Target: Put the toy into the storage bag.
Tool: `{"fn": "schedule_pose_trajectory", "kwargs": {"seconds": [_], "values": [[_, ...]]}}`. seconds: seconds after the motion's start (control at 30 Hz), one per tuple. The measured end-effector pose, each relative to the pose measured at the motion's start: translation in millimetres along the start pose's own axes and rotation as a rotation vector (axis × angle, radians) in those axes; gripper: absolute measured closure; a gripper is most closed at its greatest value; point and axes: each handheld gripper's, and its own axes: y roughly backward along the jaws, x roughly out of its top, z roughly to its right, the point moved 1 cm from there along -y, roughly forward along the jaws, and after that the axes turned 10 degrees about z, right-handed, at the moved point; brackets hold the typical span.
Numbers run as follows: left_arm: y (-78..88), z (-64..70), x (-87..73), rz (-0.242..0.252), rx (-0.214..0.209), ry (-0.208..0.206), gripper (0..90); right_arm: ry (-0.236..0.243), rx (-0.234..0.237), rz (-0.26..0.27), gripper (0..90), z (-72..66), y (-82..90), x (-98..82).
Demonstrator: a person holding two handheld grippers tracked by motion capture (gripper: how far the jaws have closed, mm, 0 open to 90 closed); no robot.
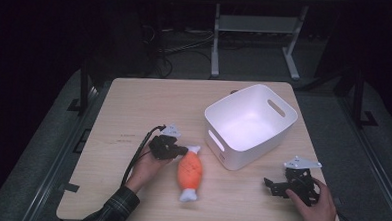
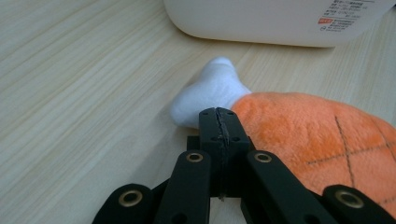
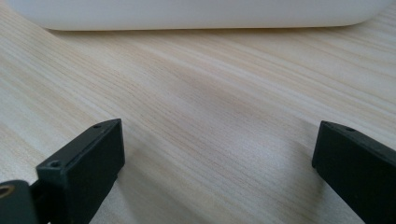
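An orange plush drumstick toy (image 1: 190, 173) with white ends lies on the wooden table (image 1: 134, 108) in front of a white plastic bin (image 1: 250, 124). My left gripper (image 1: 182, 150) is shut, jaws pressed together with nothing between them, its tip right at the toy's upper white end. In the left gripper view the closed jaws of my left gripper (image 2: 219, 116) point at the white end (image 2: 208, 93) where it meets the orange body (image 2: 308, 135). My right gripper (image 1: 271, 186) rests on the table near the front right, in a hand, open; its jaws stand wide apart over bare wood (image 3: 219, 130).
The bin's white wall (image 3: 196, 14) stands across the top of the right gripper view and the bin's wall (image 2: 280, 21) with a label in the left gripper view. Beyond the table's far edge are a dark floor, cables and white table legs (image 1: 216, 41).
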Motion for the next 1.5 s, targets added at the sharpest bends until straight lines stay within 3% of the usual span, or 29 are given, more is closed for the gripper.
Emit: {"fn": "schedule_pose_trajectory", "kwargs": {"seconds": [0.13,0.47,0.6,1.13,1.27,1.33,1.37,1.5], "values": [[-7.1,0.7,1.2,-0.002,-0.013,0.003,89.5,0.000,0.000,0.000,1.9,0.0,0.0,0.0],[-17.6,9.2,14.9,0.001,-0.043,-0.035,89.5,0.000,0.000,0.000,1.9,0.0,0.0,0.0],[-23.4,11.6,16.4,0.006,-0.057,-0.028,89.5,0.000,0.000,0.000,1.9,0.0,0.0,0.0],[-33.6,32.4,28.1,-0.002,-0.111,-0.079,89.3,0.000,0.000,0.000,1.9,0.0,0.0,0.0],[-25.6,30.7,30.1,0.000,-0.105,-0.060,84.2,0.000,0.000,0.000,1.9,0.0,0.0,0.0],[-19.7,29.2,31.0,-0.004,-0.103,-0.048,78.7,0.000,0.000,0.000,1.9,0.0,0.0,0.0],[-17.0,28.4,31.5,-0.012,-0.103,-0.052,71.6,0.000,0.000,0.000,1.9,0.0,0.0,0.0],[-4.0,28.3,32.7,-0.014,-0.087,-0.032,62.2,0.000,0.001,0.000,1.9,0.0,0.0,0.0]]}}
